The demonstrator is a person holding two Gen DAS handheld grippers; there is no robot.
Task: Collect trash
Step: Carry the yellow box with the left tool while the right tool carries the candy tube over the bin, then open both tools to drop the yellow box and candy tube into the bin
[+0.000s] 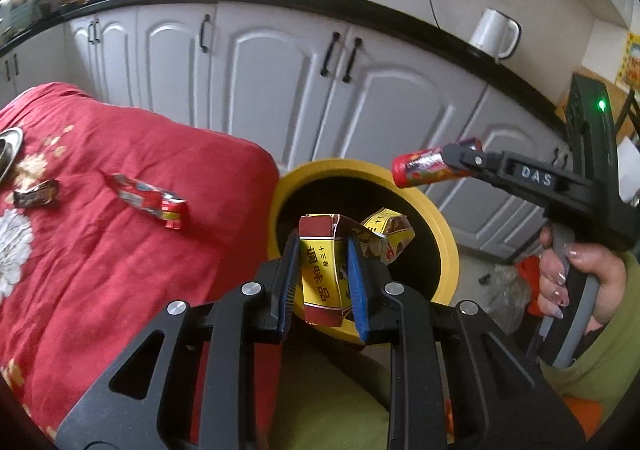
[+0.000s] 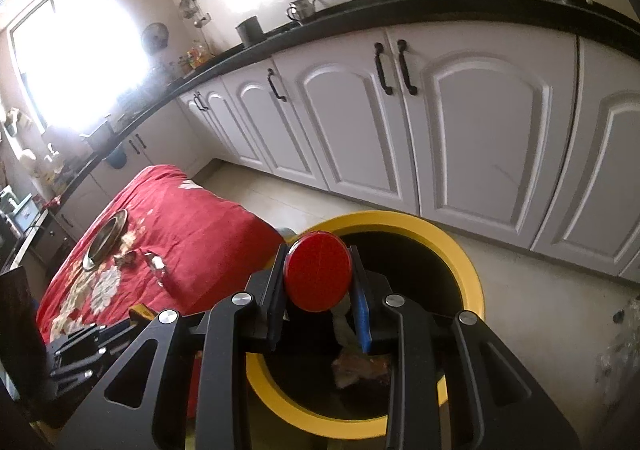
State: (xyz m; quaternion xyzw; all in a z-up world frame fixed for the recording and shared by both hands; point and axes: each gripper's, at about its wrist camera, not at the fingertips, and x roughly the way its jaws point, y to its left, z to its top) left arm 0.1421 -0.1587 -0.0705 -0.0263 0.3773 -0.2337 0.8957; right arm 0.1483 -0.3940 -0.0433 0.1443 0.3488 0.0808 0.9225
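Both tongs are loaded up over the bin right now. The left tongs are clamped on a yellow and dark red box with Chinese lettering, flaps torn open at the top, hanging over the near rim of the yellow bin. The right tongs are squeezing a red tube, which from its own camera is just a round red end cap; from the left camera you can see the tube sticking out sideways above the bin's far rim, with the person's hand on the grip. Inside the bin there's some crumpled trash at the bottom, too dark to say what exactly. Next to the bin, the surface with the red floral cloth has two wrappers on it: a red one and a small dark one, well apart, plus a metal dish at the edge. White cabinets behind.
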